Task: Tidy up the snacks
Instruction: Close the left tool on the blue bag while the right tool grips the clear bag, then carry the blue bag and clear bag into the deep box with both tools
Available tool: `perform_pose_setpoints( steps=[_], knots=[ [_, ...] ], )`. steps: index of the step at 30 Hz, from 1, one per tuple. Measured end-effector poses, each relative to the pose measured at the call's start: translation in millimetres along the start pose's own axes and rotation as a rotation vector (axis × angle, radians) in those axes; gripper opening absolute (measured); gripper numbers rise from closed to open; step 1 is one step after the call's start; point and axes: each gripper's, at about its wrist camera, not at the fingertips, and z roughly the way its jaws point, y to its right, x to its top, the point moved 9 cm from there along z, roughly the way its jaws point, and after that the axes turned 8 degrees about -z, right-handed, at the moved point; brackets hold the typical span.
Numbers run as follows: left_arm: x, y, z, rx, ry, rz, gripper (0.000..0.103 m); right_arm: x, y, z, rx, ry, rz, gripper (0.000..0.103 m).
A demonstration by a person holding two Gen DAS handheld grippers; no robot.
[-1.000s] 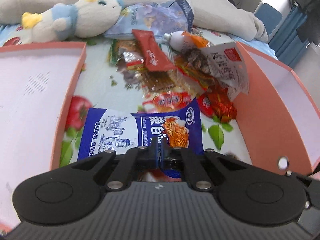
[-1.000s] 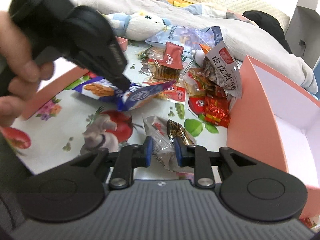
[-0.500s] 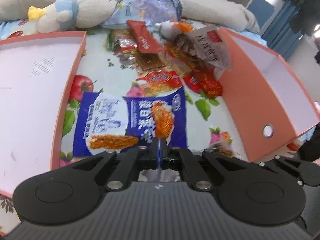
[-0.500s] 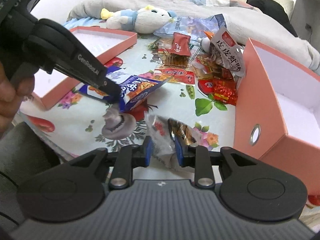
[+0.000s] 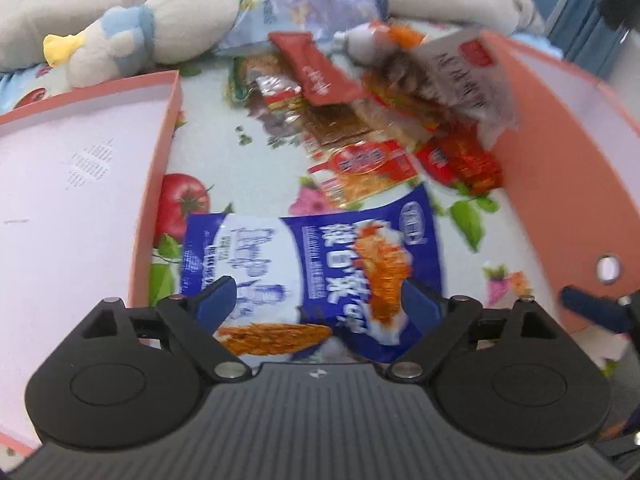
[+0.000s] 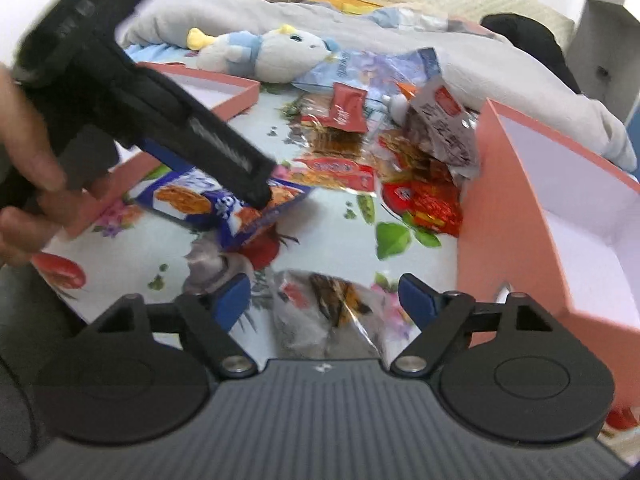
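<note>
On the left tool (image 6: 256,188), white lettering blurs unreadably.

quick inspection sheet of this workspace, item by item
surface: floral tablecloth, fruit and flower print, on a bed.
job's things: blue snack bag between the left pads, not gripped; clear snack packet between the right pads, not gripped; pile of snack packets further back; pink box to the right, nothing seen in the visible part; pink lid to the left.
clutter: plush toy, grey blanket.
grippers: left gripper and right gripper both opening, pads clear of the packets.
cables: nothing seen.
surroundings: dark clothing on the bed; blue curtain.
</note>
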Motion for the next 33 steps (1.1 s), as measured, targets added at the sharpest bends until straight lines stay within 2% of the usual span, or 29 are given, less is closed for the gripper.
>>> perform_pose_setpoints(
  steps=[2,4,6,11,15,19,22,27,32,33],
  knots=[
    [1,-2,7,0.016,-0.016,0.012,0.093,-4,4,7,-0.012,-0.032,-0.001,0.083],
    [-1,-3,14,0.025,-0.039,0.028,0.094,-10,7,12,0.011,-0.053,0.037,0.083],
    [-2,-4,19,0.038,-0.049,0.033,0.098,-14,9,14,0.011,-0.065,0.051,0.083],
    [-2,-13,24,0.018,-0.034,-0.069,0.099,-24,8,24,0.041,-0.091,0.085,0.081],
    [-4,-9,26,0.052,-0.033,-0.039,0.098,-28,8,31,0.063,-0.102,0.113,0.082],
    [-11,3,22,0.072,-0.039,0.038,0.085,-31,10,32,0.096,-0.100,0.153,0.075],
    [-16,8,18,0.067,-0.045,0.043,0.078,-29,10,30,0.096,-0.099,0.154,0.067],
    [-19,11,11,0.051,-0.043,0.028,0.065,-25,12,25,0.104,-0.091,0.161,0.059],
    [-17,11,-3,0.038,-0.021,-0.019,0.053,-23,15,18,0.100,-0.088,0.177,0.058],
    [-16,11,-7,0.028,-0.016,-0.031,0.047,-21,16,16,0.097,-0.084,0.178,0.058]
  ],
)
